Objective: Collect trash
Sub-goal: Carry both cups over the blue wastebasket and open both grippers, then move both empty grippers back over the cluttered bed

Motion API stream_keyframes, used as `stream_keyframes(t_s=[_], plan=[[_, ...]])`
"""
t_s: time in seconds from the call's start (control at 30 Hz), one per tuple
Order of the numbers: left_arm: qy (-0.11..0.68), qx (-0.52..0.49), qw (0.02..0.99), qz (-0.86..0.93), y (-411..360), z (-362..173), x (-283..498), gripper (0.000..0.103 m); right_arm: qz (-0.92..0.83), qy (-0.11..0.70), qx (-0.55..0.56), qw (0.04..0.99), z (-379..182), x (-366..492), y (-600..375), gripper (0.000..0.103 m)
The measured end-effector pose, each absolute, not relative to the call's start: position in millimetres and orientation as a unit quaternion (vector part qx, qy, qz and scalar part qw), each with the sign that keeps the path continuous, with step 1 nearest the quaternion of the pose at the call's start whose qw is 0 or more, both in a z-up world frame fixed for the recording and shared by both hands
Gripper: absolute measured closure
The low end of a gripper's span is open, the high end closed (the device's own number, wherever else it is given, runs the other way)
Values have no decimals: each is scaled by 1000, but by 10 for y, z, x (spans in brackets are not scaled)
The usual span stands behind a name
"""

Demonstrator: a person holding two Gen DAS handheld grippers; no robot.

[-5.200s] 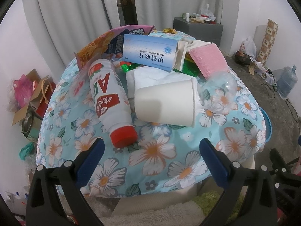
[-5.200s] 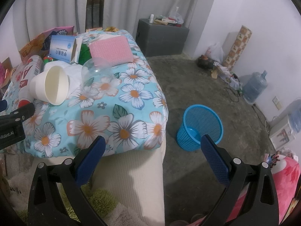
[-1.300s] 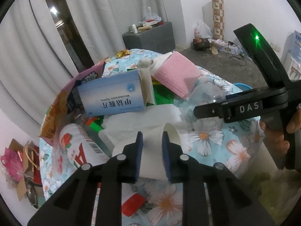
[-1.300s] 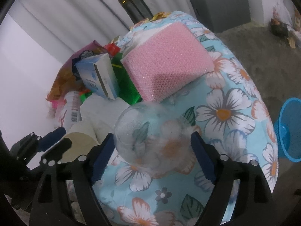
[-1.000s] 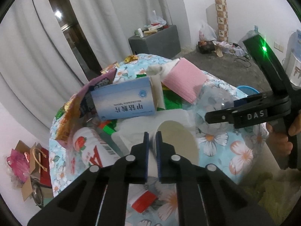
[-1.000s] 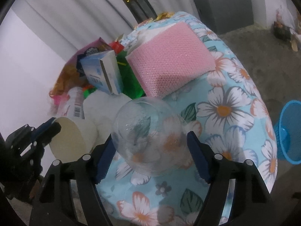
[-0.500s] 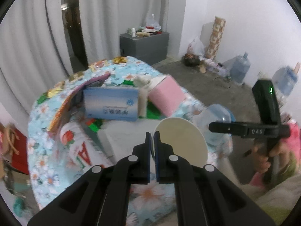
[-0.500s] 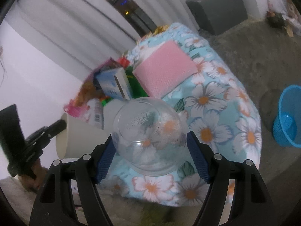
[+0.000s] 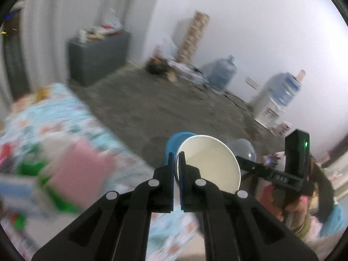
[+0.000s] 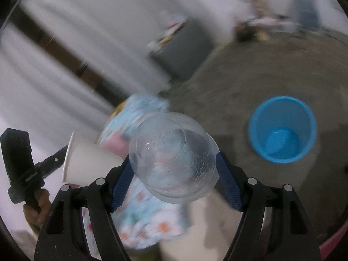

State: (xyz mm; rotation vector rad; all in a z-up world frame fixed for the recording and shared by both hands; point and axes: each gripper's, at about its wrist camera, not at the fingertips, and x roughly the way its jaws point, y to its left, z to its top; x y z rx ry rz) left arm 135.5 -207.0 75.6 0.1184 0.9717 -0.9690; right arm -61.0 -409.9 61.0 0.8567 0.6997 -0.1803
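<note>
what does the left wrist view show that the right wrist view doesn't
Only the left wrist view looks into the paper cup and shows the water dispenser. Only the right wrist view looks down into the blue bin, with the clear plastic lid squeezed between its fingers. Both show the cup, the lid, the bin and the flowered tablecloth.

Grey cabinet (image 9: 97,54) by white curtains (image 9: 43,32), water jug (image 9: 224,74) (blurred), water dispenser (image 9: 280,95), floral tablecloth (image 9: 43,117)
</note>
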Motion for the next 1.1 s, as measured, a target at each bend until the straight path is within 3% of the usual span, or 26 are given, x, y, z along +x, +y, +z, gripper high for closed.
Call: stream_keyframes(t_s=[0.27,0.5,0.53,0.6,0.63,0.67,0.87,1.1], plan=[[502,121,724,-458,-3933,-55,1593,99,-211,308,500,781,-133,-898,-5051,33],[539,154,702,-439,-4897,-847,1744,98,-252,307,545,738,-864,-728,-5641,31],[541,164,702,-434,-5013,-961,1769,95,-254,309,551,733,-986,-681,-5717,30],[549,176,698,-425,-5153,-1144,1815,80,-263,322,554,721,-1188,-571,-5874,19],[554,180,695,-421,-5219,-1225,1835,70,-270,330,554,715,-1278,-529,-5929,19],[555,181,696,-418,-5262,-1276,1846,66,-276,336,551,712,-1342,-484,-5932,18],[540,173,708,-420,-5254,-1231,1837,49,-288,358,534,710,-1400,-420,-5858,17],[484,178,725,-455,-4925,-624,1598,48,-321,350,447,758,-856,-524,-5557,10]])
